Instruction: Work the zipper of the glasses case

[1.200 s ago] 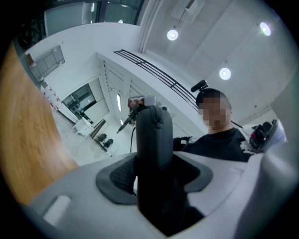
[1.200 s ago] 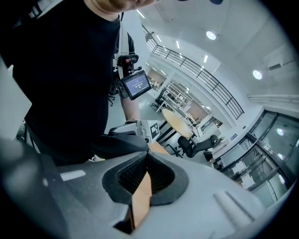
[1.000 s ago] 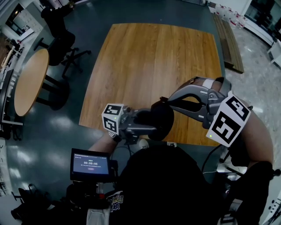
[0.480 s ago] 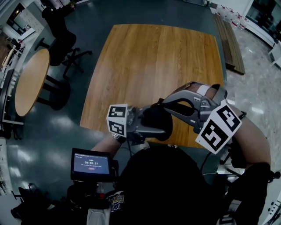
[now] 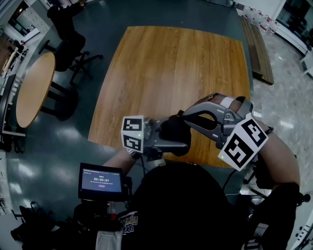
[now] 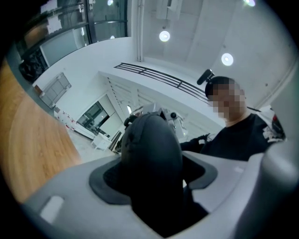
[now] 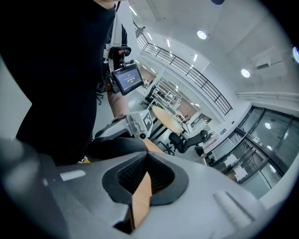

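Head view, left tongs (image 5: 166, 139): reach across from the left, above the near edge of the surface (image 5: 176, 63).
Head view, glasses case (image 5: 178, 131): black and rounded, lifted off the wood, sitting between the left tongs.
Head view, right tongs (image 5: 188, 118): come in from the right, with their tips at the top of the case.
Head view, room: a round table (image 5: 33, 90) and an office chair (image 5: 73, 49) stand at the left on a dark floor (image 5: 112, 14). A small screen (image 5: 101, 181) sits near the person's chest.
Left gripper view, tongs: spread wide, having just been opening. The case fills the gap, but the pads (image 6: 110, 182) look to stand clear of its sides, so it is released rather than clamped.
Left gripper view, zipper: not visible. The case looks whole.
Right gripper view, tongs: clenched tight, with only a sliver of wood showing through the slit. Whether a zipper pull is pinched at the tips cannot be told.
Right gripper view, room: a railing (image 7: 187, 70) runs beneath ceiling lights (image 7: 202, 34), with glass walls at the right.
Progress: judged under way. The case is up between both tools, no open seam shows, and how far the zipper has run is unknown.
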`<state>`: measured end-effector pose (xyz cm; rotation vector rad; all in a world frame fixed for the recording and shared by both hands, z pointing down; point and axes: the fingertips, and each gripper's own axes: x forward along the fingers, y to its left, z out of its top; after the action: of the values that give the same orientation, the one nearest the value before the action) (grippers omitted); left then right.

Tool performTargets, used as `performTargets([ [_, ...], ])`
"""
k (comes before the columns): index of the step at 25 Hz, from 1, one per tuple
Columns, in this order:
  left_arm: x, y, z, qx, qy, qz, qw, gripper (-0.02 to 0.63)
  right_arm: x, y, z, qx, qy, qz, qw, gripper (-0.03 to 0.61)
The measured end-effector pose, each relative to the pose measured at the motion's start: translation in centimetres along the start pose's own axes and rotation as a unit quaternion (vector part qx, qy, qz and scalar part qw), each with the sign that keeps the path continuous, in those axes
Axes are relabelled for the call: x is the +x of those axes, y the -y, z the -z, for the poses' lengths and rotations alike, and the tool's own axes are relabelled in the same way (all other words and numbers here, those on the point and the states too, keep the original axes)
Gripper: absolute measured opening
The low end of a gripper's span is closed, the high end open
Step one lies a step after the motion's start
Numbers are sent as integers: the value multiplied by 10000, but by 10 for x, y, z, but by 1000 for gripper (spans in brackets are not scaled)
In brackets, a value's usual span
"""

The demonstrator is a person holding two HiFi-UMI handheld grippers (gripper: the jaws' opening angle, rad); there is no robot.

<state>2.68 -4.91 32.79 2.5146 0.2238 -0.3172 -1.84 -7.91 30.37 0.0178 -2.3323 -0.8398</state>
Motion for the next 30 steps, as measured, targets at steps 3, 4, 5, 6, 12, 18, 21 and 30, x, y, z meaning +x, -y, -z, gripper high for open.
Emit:
performTargets([
  [3, 2, -8, 10, 154, -378, -222, 9989, 314, -1, -6, 6, -96, 27, -202, 9997, 11],
  [4, 2, -12, 13, 189, -499, -309, 9981, 314, 0, -8, 9, -140, -20, -251, 9996, 11],
  [5, 1, -16, 16, 200, -584, -392, 9973, 314, 2, -9, 12, -185, -70, -281, 9994, 14],
  [6, 0, -19, 17, 192, -640, -464, 9967, 314, 4, -10, 13, -242, -112, -292, 9992, 15],
  [12, -1, -25, 27, 81, -752, -654, 9950, 314, 13, -13, 13, -546, -264, -363, 9975, 8],
  [18, -5, -27, 20, 141, -433, -748, 9962, 311, 13, -11, 11, -417, -77, -212, 9989, 5],
  [21, -11, -20, 8, -43, -44, -533, 9986, 311, 7, -8, 5, -264, 96, -207, 9994, 5],
  [30, -11, 9, -16, -575, 918, 537, 9927, 307, -11, -1, -9, 694, 974, -3, 9928, 5],
])
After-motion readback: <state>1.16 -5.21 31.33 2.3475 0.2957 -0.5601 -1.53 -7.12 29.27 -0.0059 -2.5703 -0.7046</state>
